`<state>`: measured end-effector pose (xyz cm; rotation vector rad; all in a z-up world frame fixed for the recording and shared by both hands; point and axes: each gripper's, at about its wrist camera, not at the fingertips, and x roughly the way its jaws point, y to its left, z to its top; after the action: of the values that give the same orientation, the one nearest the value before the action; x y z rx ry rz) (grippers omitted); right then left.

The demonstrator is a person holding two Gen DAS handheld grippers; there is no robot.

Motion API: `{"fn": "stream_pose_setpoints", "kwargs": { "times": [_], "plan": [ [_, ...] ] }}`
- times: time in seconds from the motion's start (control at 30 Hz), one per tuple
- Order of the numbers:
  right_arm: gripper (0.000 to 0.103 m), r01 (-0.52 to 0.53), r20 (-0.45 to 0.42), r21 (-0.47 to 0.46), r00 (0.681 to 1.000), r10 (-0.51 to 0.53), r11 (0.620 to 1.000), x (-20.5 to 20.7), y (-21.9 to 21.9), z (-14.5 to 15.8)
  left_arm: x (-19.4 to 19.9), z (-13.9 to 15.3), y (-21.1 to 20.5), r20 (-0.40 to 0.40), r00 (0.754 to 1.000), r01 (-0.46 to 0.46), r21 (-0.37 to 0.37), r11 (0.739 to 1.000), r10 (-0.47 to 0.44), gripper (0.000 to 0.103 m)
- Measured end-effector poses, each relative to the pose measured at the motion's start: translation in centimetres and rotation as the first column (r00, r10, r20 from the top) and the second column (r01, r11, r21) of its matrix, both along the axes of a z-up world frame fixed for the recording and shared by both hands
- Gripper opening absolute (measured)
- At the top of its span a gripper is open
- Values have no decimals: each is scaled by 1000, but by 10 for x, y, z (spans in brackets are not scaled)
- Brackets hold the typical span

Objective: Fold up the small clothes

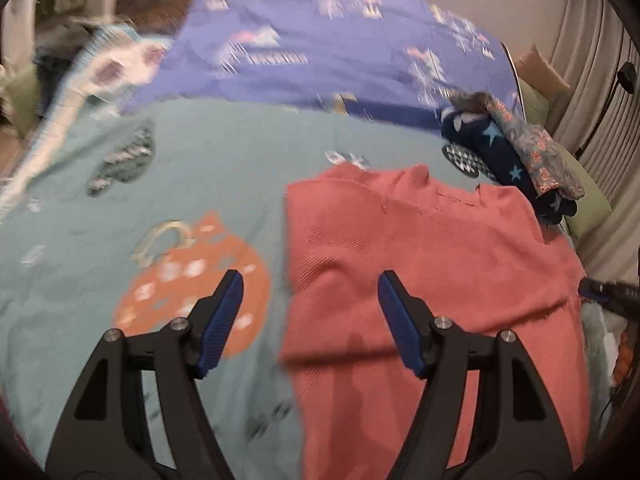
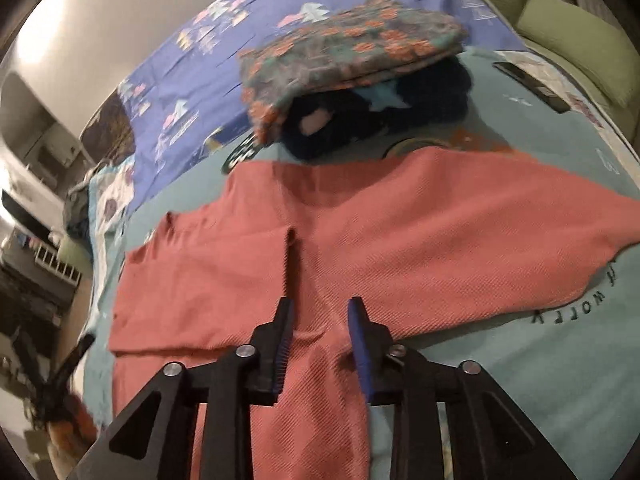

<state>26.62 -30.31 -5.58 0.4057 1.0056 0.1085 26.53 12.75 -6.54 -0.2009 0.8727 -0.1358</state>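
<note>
A coral-red knit garment [image 1: 420,248] lies spread flat on the teal printed bedcover [image 1: 200,184], its near part folded over. My left gripper [image 1: 310,276] hovers over the garment's left edge, jaws wide open and nothing between the pads. In the right wrist view the same garment [image 2: 400,232] fills the middle, with a slit running up from the fingers. My right gripper [image 2: 320,300] sits low over it with a narrow gap between the blue pads. Slightly puckered coral cloth shows in that gap, and the pads do not press on it.
A pile of folded clothes lies beyond the garment: a floral piece [image 2: 352,48] on top of a navy one with stars [image 2: 400,112]. A blue patterned sheet [image 1: 320,60] covers the far bed. A dark flat object [image 2: 532,86] and green pillows [image 2: 580,40] are at the right.
</note>
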Motion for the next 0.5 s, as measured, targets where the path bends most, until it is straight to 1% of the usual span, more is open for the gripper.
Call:
{"fn": "stream_pose_setpoints", "kwargs": {
  "times": [0.03, 0.07, 0.1, 0.13, 0.17, 0.2, 0.23, 0.27, 0.3, 0.33, 0.37, 0.4, 0.43, 0.47, 0.5],
  "plan": [
    [31, -6, -1, -1, 1000, 6, 1000, -1, 1, -1, 14, -9, -1, -47, 999, 1, -17, 1000, -2, 70],
    [31, -6, 2, -2, 1000, 6, 1000, -3, -2, 0, 28, -19, -1, -93, 996, -8, -37, 999, 5, 68],
    [31, 0, 9, -2, 1000, 0, 1000, -5, -2, -1, 42, -28, 0, -131, 991, -30, -80, 996, 19, 63],
    [32, 9, 15, 3, 1000, -9, 1000, -7, -5, -2, 46, -27, 1, -102, 994, -42, -100, 994, 32, 56],
    [33, 19, 17, 9, 1000, -19, 1000, -8, -10, -2, 52, -22, 1, -73, 997, 0, -149, 989, -11, 12],
    [36, 36, 18, 16, 999, -36, 999, -11, -17, -3, 56, -16, 0, -72, 997, 23, -182, 983, -36, 6],
    [38, 61, 20, 17, 998, -62, 998, -16, -28, -3, 54, -7, 1, -41, 999, 10, -184, 983, -18, 6],
    [39, 81, 22, 12, 996, -82, 997, -19, -36, -3, 50, 5, 3, 18, 1000, 2, -166, 986, 1, 6],
    [40, 104, 25, 8, 994, -104, 995, -23, -45, -4, 42, 19, 3, 101, 995, -18, -107, 994, 29, 6],
    [41, 123, 26, 7, 992, -123, 992, -27, -54, -4, 35, 28, 2, 161, 985, -50, -28, 998, 54, 6],
    [41, 143, 25, 10, 989, -144, 990, -31, -62, -4, 33, 31, 3, 183, 981, -64, 16, 998, 60, 6],
    [42, 169, 23, 19, 985, -170, 985, -35, -73, -6, 32, 30, 3, 190, 981, -57, 37, 998, 49, 6],
    [44, 199, 19, 34, 980, -200, 979, -40, -84, -8, 31, 27, 3, 181, 983, -31, 41, 999, 23, 6],
    [45, 223, 13, 47, 974, -224, 974, -43, -93, -11, 30, 23, 2, 165, 986, -13, 56, 998, 3, 9],
    [45, 250, 6, 65, 968, -250, 966, -47, -103, -13, 30, 18, 0, 140, 990, 3, 89, 996, -16, 22]
  ]
}}
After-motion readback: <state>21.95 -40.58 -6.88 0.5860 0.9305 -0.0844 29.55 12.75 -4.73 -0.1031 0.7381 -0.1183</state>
